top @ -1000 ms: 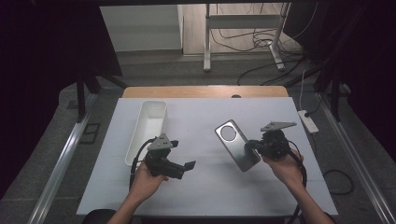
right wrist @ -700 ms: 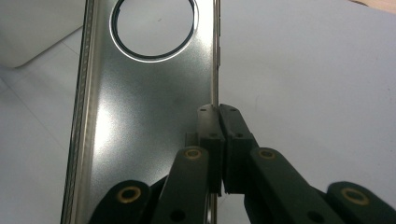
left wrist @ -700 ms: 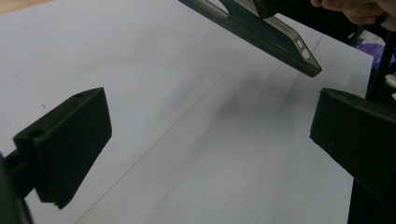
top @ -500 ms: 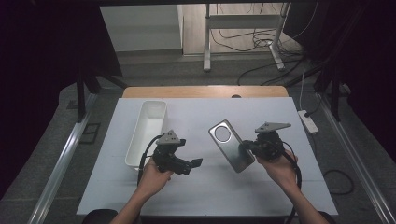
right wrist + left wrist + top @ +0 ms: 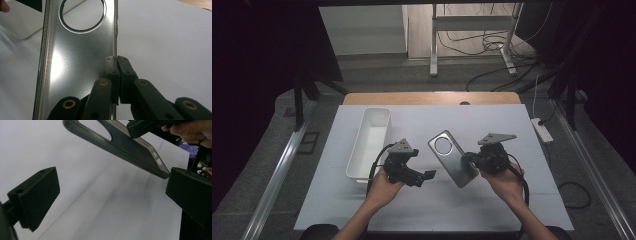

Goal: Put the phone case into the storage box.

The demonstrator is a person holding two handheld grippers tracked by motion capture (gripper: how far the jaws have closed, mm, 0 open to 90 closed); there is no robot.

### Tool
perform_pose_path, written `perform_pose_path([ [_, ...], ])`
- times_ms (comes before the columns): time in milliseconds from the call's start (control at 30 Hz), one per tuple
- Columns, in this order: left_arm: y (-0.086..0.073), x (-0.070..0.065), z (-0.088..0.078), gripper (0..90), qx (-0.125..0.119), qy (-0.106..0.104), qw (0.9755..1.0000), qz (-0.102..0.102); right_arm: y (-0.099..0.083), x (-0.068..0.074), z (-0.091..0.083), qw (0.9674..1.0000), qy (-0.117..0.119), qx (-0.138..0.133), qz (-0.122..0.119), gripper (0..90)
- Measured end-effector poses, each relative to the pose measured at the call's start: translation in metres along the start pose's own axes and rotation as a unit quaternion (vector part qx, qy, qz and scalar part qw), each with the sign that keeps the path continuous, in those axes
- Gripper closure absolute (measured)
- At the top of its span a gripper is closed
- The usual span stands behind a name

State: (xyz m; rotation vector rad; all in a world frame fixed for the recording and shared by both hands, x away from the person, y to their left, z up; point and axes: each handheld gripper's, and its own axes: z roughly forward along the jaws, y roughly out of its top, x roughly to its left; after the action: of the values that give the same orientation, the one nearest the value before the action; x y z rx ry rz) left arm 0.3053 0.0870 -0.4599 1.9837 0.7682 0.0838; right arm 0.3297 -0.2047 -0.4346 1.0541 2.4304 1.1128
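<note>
A grey metallic phone case (image 5: 452, 158) with a round camera hole hangs tilted above the white table (image 5: 512, 125). My right gripper (image 5: 471, 160) is shut on the case's right edge, the two jaws pinching the thin rim (image 5: 115, 53). The case's shiny back (image 5: 77, 57) faces the right gripper view. My left gripper (image 5: 428, 175) stands open just left of the case's lower corner, nothing between its jaws. In the left gripper view the case (image 5: 130, 145) slants across the top, its lower corner close to the right-hand pad (image 5: 190, 192).
A white oblong bin (image 5: 369, 142) stands on the table's left part, close behind the left hand. The table's wooden back edge (image 5: 432, 98) lies beyond. A power strip (image 5: 542, 130) sits off the right side.
The right gripper has carried the case leftward toward the middle. The left gripper has moved right toward it, so the gap between them has shrunk.
</note>
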Motion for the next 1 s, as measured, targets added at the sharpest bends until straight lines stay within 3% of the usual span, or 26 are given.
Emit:
perform_pose_path([
  [167,0.001,-0.004,0.006,0.0,0.007,-0.005,1.0000,0.002,0.001,0.006,0.002,1.0000,0.004,0.000,-0.003,88.5],
  [300,0.001,-0.007,0.008,0.0,0.016,0.005,0.9998,0.009,0.001,0.010,0.004,1.0000,0.008,0.000,-0.006,88.5],
  [600,0.000,-0.009,0.012,0.1,0.018,-0.007,0.9998,-0.008,0.001,0.021,0.009,0.9997,0.016,0.002,-0.017,88.5],
  [733,0.000,-0.012,0.017,1.2,0.032,-0.005,0.9994,-0.013,0.001,0.026,0.011,0.9996,0.020,0.002,-0.022,88.5],
  [1000,0.000,-0.012,0.021,12.1,0.043,-0.009,0.9984,-0.035,0.001,0.036,0.014,0.9992,0.027,-0.003,-0.030,88.5],
])
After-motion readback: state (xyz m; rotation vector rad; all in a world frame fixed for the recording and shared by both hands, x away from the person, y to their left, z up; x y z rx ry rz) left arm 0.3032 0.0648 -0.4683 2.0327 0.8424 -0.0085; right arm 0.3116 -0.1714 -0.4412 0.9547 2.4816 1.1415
